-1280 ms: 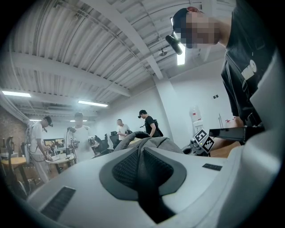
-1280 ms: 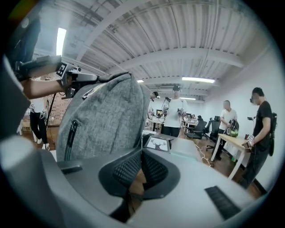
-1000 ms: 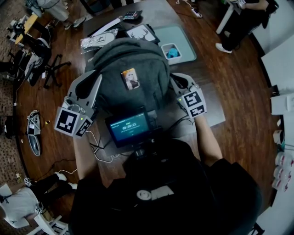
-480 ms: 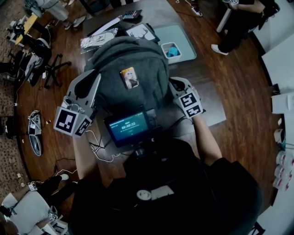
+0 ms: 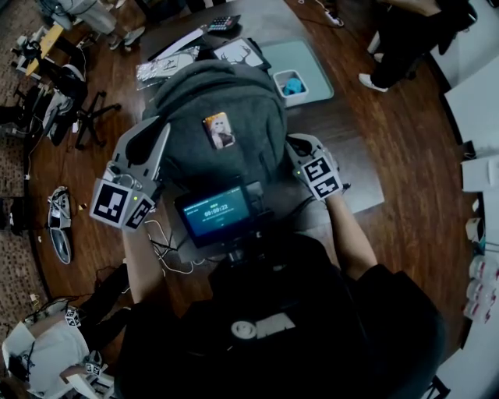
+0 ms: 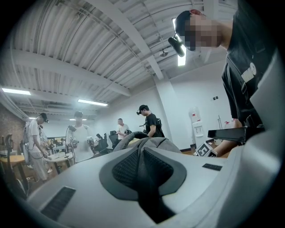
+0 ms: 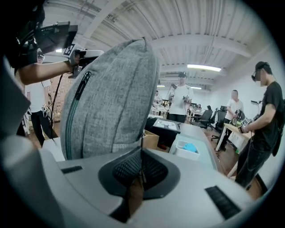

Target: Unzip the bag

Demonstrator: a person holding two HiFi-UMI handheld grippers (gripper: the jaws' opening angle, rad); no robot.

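A grey backpack point(image 5: 222, 101) stands upright on the table, with a small picture badge on its front. My left gripper point(image 5: 160, 134) is at the bag's left side. In the left gripper view it point(image 6: 141, 153) is shut on a dark strap that runs up to the bag point(image 6: 153, 143). My right gripper point(image 5: 293, 148) is low on the bag's right side. In the right gripper view it point(image 7: 141, 156) is shut, with a thin zipper pull pinched between its pads, tight against the grey fabric point(image 7: 111, 89). A teal-taped zipper point(image 7: 71, 120) runs up the bag's far side.
A teal tray point(image 5: 316, 62) behind the bag holds a white box point(image 5: 292, 86) with something blue in it. Papers and a calculator point(image 5: 224, 23) lie at the table's far end. A small screen point(image 5: 214, 212) hangs between my arms. Several people stand around the room.
My right gripper has slid down the bag's right side, toward me, still shut. The left gripper and the bag have stayed put.
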